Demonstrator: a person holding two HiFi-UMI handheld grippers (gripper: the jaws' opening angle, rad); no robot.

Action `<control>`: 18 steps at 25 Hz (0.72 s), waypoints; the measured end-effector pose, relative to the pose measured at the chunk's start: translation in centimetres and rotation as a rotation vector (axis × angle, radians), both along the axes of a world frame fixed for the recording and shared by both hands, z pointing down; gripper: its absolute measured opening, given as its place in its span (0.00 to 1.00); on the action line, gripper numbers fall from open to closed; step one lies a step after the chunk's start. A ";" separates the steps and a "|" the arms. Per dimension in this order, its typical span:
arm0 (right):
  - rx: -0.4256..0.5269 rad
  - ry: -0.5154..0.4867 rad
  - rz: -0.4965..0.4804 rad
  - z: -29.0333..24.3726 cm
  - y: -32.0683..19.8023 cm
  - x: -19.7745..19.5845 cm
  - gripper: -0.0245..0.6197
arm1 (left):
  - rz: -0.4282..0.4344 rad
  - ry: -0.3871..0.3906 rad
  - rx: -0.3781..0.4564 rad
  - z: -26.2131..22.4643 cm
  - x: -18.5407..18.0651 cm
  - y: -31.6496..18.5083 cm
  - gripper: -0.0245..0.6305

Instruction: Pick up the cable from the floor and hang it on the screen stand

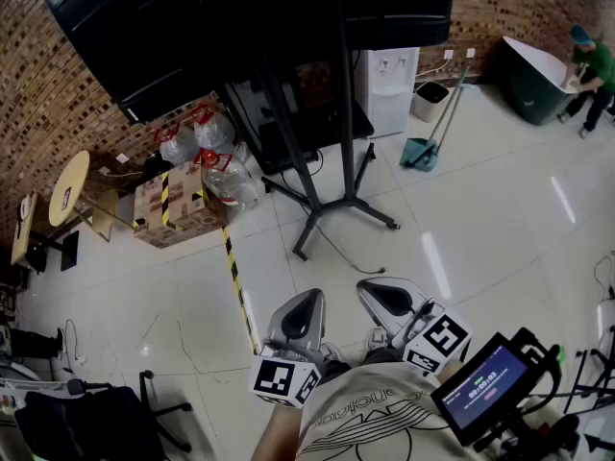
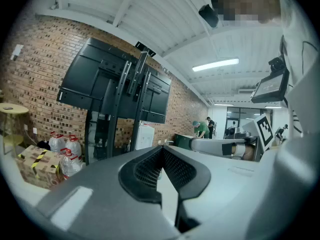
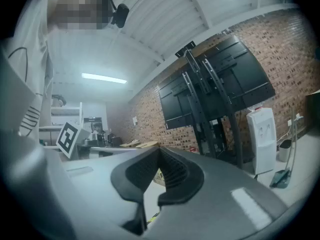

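The room had a glossy white tiled floor backed by a brick wall. At the left stood a round wooden table, then a taped cardboard box with water bottles about it. A yellow-and-black tape line ran across the tiles towards the person.

The left claw was held low at the person's front, its jaws together and holding nothing. The right claw, just beside it, was likewise closed and empty.

The screen stand stood at centre with its legs splayed. The cable lay on the floor by the stand's near foot, between that foot and the claws. To the right were a water dispenser and a dustpan.

Risks, in my judgement:
- The cable lay flat on slick tile, so the claw tips could skid off it.
- Its far end ran in under the stand; if caught there, a pull might drag the stand.
- Draped loosely, it could slide off again.

The cable looked thin, dark and limp, gently curved, with a small plug-like end.
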State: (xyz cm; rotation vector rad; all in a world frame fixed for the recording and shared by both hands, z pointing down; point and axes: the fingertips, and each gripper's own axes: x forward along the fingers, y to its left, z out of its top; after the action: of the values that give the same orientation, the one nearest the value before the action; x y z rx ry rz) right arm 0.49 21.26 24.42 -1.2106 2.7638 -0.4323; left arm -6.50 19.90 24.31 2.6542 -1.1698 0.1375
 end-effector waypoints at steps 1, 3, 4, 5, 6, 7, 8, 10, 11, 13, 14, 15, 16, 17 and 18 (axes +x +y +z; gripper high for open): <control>0.003 -0.001 0.001 0.0 -0.1 0.5 0.04 | -0.005 -0.005 0.011 -0.2 0.0 -0.1 0.07; 0.013 0.005 0.002 -0.2 -0.6 1.6 0.04 | -0.015 -0.011 0.037 -0.9 0.2 -0.6 0.07; 0.020 0.015 0.001 -0.4 -0.9 2.1 0.04 | -0.021 -0.011 0.053 -1.4 0.2 -0.9 0.07; 0.025 0.027 0.001 -0.6 -1.3 2.6 0.04 | -0.025 -0.011 0.067 -1.9 0.2 -1.3 0.07; 0.024 0.040 0.002 -0.6 -1.7 3.0 0.04 | -0.027 -0.016 0.076 -2.4 0.2 -1.7 0.07; 0.016 0.052 0.006 -0.5 -2.0 3.3 0.04 | -0.029 -0.026 0.077 -2.6 0.0 -2.0 0.07; 0.002 0.062 0.011 -0.2 -2.4 3.7 0.04 | -0.028 -0.039 0.074 -2.7 -0.1 -2.4 0.07; -0.034 0.073 0.025 1.5 -3.8 4.5 0.04 | -0.027 -0.064 0.060 -1.6 -0.3 -3.8 0.07; -0.054 0.075 0.033 2.7 -4.9 4.9 0.04 | -0.025 -0.071 0.049 -0.5 -0.4 -5.0 0.07; -0.093 0.076 0.045 5.5 -7.5 5.4 0.04 | -0.016 -0.075 0.025 2.2 -0.6 -7.9 0.07; -0.110 0.079 0.051 6.8 -8.8 5.4 0.04 | -0.008 -0.072 0.015 3.5 -0.7 -9.3 0.07; -0.125 0.083 0.057 7.9 -10.0 5.3 0.04 | 0.004 -0.066 0.007 4.6 -0.9 -10.7 0.07; -0.138 0.086 0.066 8.7 -11.1 5.0 0.04 | 0.019 -0.061 0.001 5.4 -1.1 -11.8 0.07; -0.148 0.087 0.076 9.4 -11.9 4.8 0.04 | 0.038 -0.057 -0.004 6.1 -1.2 -12.8 0.07; -0.155 0.089 0.087 9.9 -12.6 4.6 0.04 | 0.059 -0.056 -0.009 6.8 -1.3 -13.6 0.07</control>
State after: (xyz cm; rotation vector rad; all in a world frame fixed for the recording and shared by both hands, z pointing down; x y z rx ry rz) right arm 5.06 8.66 34.35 -1.4115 2.7820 -0.6083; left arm -7.84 6.28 31.13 2.6947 -1.1051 0.2276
